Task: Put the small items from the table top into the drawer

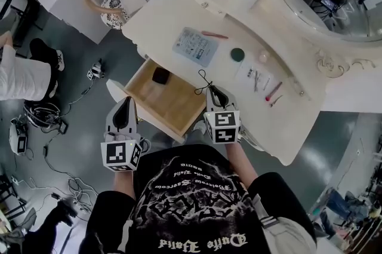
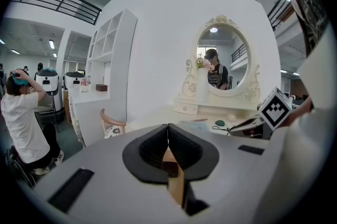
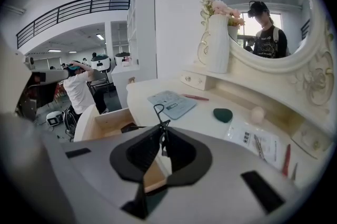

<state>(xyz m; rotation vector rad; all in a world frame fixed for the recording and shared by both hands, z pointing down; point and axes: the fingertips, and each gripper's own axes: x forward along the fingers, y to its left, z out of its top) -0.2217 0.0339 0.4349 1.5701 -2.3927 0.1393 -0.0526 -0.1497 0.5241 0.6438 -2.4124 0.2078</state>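
Black wire first: a thin looped clip point(image 1: 204, 80) point(image 3: 158, 111) sticks up out of my right gripper point(image 1: 210, 89) point(image 3: 162, 130). The jaws are clamped on its lower end and the loop stands free above the tips. In the head view it sits just right of centre, at the front edge of the dressing table point(image 1: 173, 14) point(image 3: 202, 125), just beside the right-hand corner of the open drawer point(image 1: 173, 102) point(image 3: 105, 120).

That drawer is pulled out towards me, with a bare wooden bottom. One small black item point(image 1: 160, 75) already lies near its back left corner.

My left gripper point(image 1: 125, 101) point(image 2: 168, 129) is at lower left in the head view, off the drawer's left side. Its jaws are pressed together with nothing between them.

Further up the table top, more small things are waiting. A pale blue flat packet point(image 1: 194, 45) point(image 3: 174, 103) has a reddish pen point(image 1: 213, 34) point(image 3: 196, 97) just beyond it. Right of those come a dark green round piece point(image 1: 237, 54) point(image 3: 223, 115) and a pale little ball point(image 1: 263, 57) point(image 3: 256, 114). Nearer the right edge lies a clear bag of small tools point(image 1: 256, 79) point(image 3: 258, 141) with a red stick point(image 1: 273, 91) point(image 3: 286, 158) beside it.

Along the far side of the table top stands the oval mirror point(image 1: 334, 2) point(image 3: 258, 12), with a white vase of flowers point(image 3: 218, 41) just to its left in the right gripper view.
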